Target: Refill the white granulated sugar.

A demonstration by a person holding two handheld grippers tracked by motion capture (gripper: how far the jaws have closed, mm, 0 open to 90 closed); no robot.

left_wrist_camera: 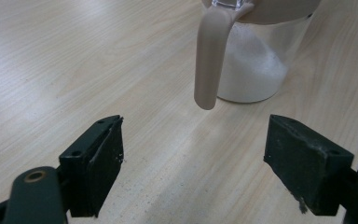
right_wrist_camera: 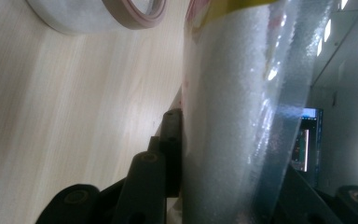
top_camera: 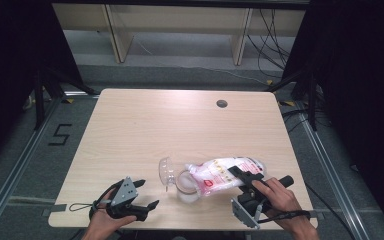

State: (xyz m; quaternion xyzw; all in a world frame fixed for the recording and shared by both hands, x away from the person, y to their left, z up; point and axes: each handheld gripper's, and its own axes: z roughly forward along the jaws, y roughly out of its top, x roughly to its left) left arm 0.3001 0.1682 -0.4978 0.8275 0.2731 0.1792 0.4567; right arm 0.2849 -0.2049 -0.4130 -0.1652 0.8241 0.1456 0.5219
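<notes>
Left gripper view shows empty fingers [left_wrist_camera: 193, 158] spread wide; right fingers [top_camera: 245, 176] clamp the bag [top_camera: 220, 175].

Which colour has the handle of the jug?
Beige; the handle shows best in the left gripper view.

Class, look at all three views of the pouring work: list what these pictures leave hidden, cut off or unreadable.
- Print on the red and white plastic bag of white grains: too small in the high view.
- Mouth of the bag: hidden over the clear jar with beige rim.
- Top of the jar: cut off by the left gripper view's upper edge.
- Right claw, far jaw: behind the bag in the right gripper view.
</notes>
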